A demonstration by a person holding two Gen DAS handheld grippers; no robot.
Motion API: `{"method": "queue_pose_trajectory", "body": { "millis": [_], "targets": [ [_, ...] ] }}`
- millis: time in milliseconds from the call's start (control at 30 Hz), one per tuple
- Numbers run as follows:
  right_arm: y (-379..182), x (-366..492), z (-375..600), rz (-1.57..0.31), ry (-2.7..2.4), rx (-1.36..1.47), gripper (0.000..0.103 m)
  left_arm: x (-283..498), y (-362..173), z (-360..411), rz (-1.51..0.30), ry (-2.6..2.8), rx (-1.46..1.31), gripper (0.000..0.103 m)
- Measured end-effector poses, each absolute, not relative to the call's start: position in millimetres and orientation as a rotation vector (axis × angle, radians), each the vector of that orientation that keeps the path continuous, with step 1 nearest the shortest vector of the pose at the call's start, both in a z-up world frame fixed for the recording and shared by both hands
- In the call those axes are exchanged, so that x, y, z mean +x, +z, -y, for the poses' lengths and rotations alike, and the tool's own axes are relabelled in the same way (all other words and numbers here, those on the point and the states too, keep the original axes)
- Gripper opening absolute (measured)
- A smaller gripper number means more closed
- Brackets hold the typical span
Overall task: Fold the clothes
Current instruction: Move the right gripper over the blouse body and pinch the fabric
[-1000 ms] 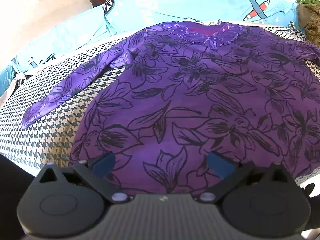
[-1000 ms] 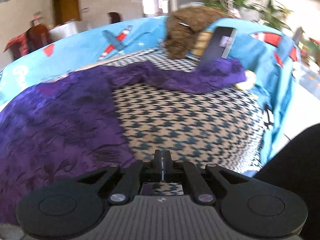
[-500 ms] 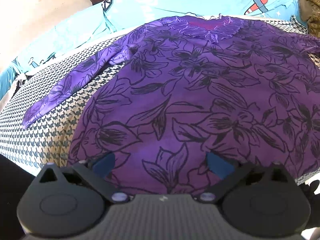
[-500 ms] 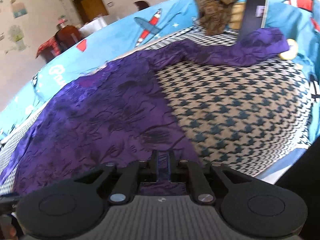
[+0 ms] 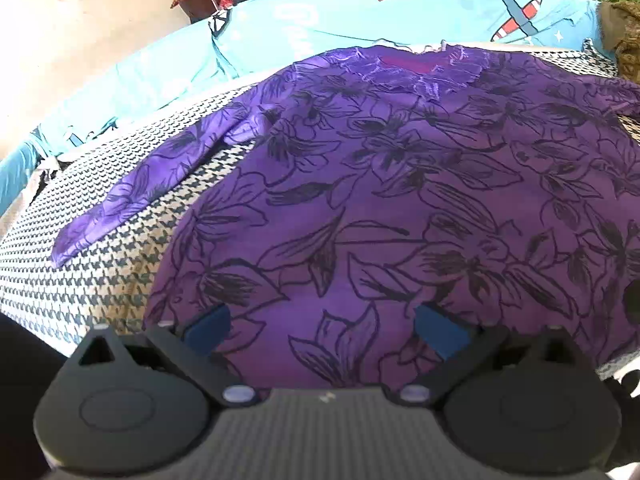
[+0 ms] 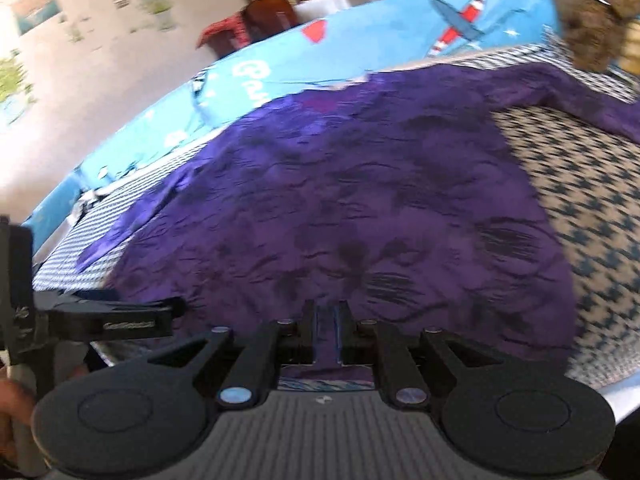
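A purple top with black flower print is seen spread flat on a houndstooth cover, directly ahead of both tongs. The hem lies nearest the tongs, the neckline farthest, up by the blue sheet with plane prints that runs along the far edge.

Left gripper: jaws spread wide, blue pads on either side, nothing held between them. It is held over the hem, left-of-centre part of the top; contact with the cloth cannot be told. One sleeve is laid out ahead-left of it, slanting down onto the cover.

Right gripper: jaws drawn nearly together, a strip of purple cloth seen between them and under the linkage, so the hem of the top is taken as pinched. The view is motion-blurred. The other sleeve is stretched ahead-right, toward a brown bundle at the far right corner. Bare cover is shown right of this gripper, the body of the top ahead and left.

The left gripper's body is seen at the left edge of the right wrist view, just beside the hem, with part of a hand below it.

A wall with pictures is seen beyond the sheet.
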State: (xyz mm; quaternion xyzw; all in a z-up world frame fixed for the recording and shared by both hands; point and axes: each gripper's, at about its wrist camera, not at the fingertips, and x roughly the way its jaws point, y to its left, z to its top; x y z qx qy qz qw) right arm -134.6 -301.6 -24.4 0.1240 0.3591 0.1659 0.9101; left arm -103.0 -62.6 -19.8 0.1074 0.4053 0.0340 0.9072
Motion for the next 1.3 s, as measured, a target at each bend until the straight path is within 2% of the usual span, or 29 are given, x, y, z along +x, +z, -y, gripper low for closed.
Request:
{"method": "queue_pose_trajectory", "body": {
  "millis": [100, 167, 233, 300, 400, 800, 867, 1000, 1033, 1300],
  "targets": [
    [-24.4, -133.0, 288.0, -0.738, 0.385, 0.212, 0.011, -101.8, -19.5, 57.6, -0.839, 0.091, 0.211, 0.103],
    [-23.9, -134.3, 281.6, -0.736, 0.403, 0.181, 0.014, -100.4, -19.6, 53.3, -0.844, 0.106, 0.197, 0.103],
    [-23.3, -136.8, 275.0, -0.729, 0.417, 0.146, 0.031, -99.1, -20.1, 50.2, -0.850, 0.118, 0.185, 0.103],
    [-24.2, -139.3, 267.4, -0.719, 0.428, 0.096, 0.039, -97.9, -20.5, 47.1, -0.856, 0.130, 0.174, 0.103],
    [-29.5, -140.4, 256.2, -0.729, 0.436, 0.026, 0.044, -96.2, -20.8, 43.6, -0.863, 0.144, 0.157, 0.103],
    [-54.6, -133.7, 217.4, -0.745, 0.387, -0.235, 0.045, -94.9, -22.2, 40.3, -0.872, 0.157, 0.151, 0.103],
    [-56.0, -134.2, 214.5, -0.737, 0.372, -0.259, 0.040, -94.7, -22.3, 39.9, -0.874, 0.157, 0.150, 0.103],
    [-54.5, -133.1, 219.5, -0.735, 0.356, -0.242, 0.010, -93.8, -22.2, 37.7, -0.874, 0.166, 0.145, 0.103],
    [-53.7, -132.5, 221.6, -0.736, 0.355, -0.231, 0.007, -93.6, -22.2, 37.0, -0.874, 0.169, 0.143, 0.103],
    [-55.0, -142.0, 221.6, -0.787, 0.435, -0.250, 0.006, -92.3, -24.8, 36.3, -0.884, 0.174, 0.151, 0.103]
  ]
}}
